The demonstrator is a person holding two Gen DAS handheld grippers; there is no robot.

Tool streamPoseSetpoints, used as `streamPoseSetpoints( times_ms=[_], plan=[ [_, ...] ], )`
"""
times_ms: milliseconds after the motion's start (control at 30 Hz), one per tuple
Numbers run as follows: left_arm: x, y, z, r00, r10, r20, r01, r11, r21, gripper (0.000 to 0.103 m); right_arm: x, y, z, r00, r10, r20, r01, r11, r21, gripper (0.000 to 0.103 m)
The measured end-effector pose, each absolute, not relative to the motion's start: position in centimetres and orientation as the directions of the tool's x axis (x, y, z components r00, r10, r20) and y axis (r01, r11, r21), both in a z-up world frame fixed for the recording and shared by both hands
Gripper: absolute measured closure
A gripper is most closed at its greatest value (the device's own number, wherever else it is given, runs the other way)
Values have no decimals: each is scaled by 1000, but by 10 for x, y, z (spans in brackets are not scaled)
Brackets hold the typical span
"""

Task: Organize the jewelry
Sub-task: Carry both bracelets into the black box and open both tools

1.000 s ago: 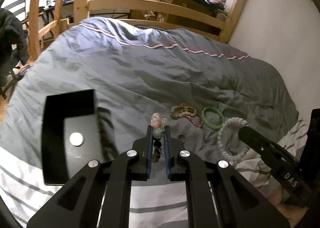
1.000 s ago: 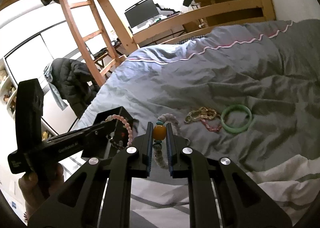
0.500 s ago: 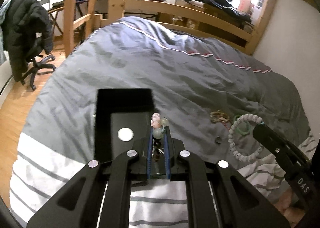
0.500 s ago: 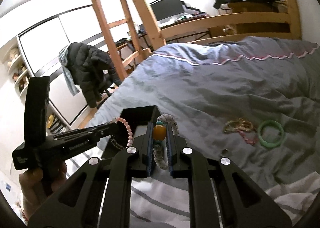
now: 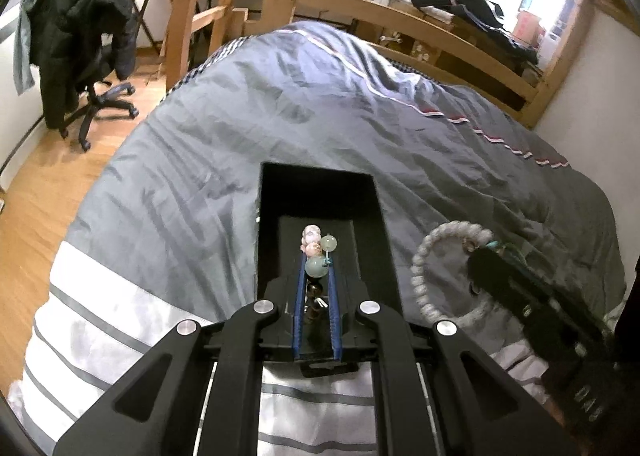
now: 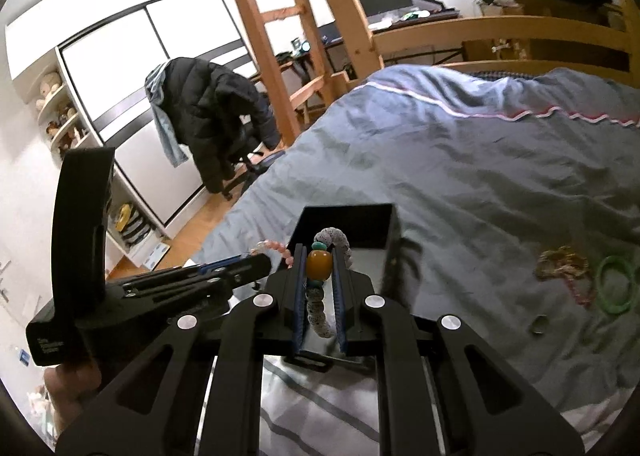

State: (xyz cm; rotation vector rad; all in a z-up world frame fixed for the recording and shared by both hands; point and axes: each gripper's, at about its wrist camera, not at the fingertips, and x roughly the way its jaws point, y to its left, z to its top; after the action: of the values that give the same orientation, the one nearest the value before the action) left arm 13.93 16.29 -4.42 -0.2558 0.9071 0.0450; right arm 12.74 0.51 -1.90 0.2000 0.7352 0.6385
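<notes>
left gripper (image 5: 316, 276): clenched on a pastel bead bracelet (image 5: 316, 246); pink, white and pale green beads are seen at the tips, held over the near end of the black box (image 5: 318, 191).
right gripper (image 6: 318, 270): clenched on a white bead bracelet (image 6: 316, 306) at its amber bead, with a teal bead beside it; it is also held over the near end of the black box (image 6: 352, 223).
black box: open tray, set on the grey duvet (image 5: 360, 115) near the striped sheet; contents under the grippers cannot be told.
step in hand: both bracelets are judged to be mid-delivery, carried above the box and not yet dropped.
next move: each gripper is to be lowered into the box and released, one after the other so the strands are not tangled.
left on duvet, right of box: one gold chain tangle (image 6: 562, 264), one pink strand (image 6: 578, 290), one green bangle (image 6: 616, 284), one small ring (image 6: 538, 324).
count: two bracelets held, four loose pieces, one box.
far: one chair with black jacket (image 6: 216, 103), wooden ladder, desk with monitors.
</notes>
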Motion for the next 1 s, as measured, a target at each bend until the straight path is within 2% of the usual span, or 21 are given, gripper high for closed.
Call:
streamPoseSetpoints(
  times_ms=[233, 767, 833, 867, 900, 933, 967, 1000],
  plan=[
    [152, 173, -68, 560, -53, -827, -191, 963, -191, 93, 134, 31, -47, 511, 612, -604, -488, 785, 381, 90],
    [155, 177, -72, 552, -47, -832, -206, 960, -190, 93, 142, 35, -74, 474, 587, -657, -473, 798, 372, 89],
    [154, 179, -71, 558, -31, -830, -223, 957, -185, 85, 143, 32, -74, 471, 584, -661, -468, 801, 374, 86],
    [153, 179, -69, 564, -28, -826, -226, 956, -187, 73, 143, 28, -74, 479, 580, -658, -460, 805, 375, 78],
    [152, 180, -67, 571, -21, -820, -229, 956, -183, 64, 143, 23, -72, 490, 581, -650, -453, 807, 379, 65],
    [151, 180, -65, 581, -5, -814, -234, 957, -173, 61, 143, 20, -71, 496, 585, -641, -452, 805, 385, 57],
    [150, 180, -63, 588, 2, -809, -235, 957, -169, 59, 142, 16, -68, 508, 590, -628, -453, 803, 388, 42],
    [149, 180, -61, 597, -2, -802, -231, 957, -174, 57, 140, 13, -66, 524, 585, -619, -451, 807, 382, 39]
  ],
)
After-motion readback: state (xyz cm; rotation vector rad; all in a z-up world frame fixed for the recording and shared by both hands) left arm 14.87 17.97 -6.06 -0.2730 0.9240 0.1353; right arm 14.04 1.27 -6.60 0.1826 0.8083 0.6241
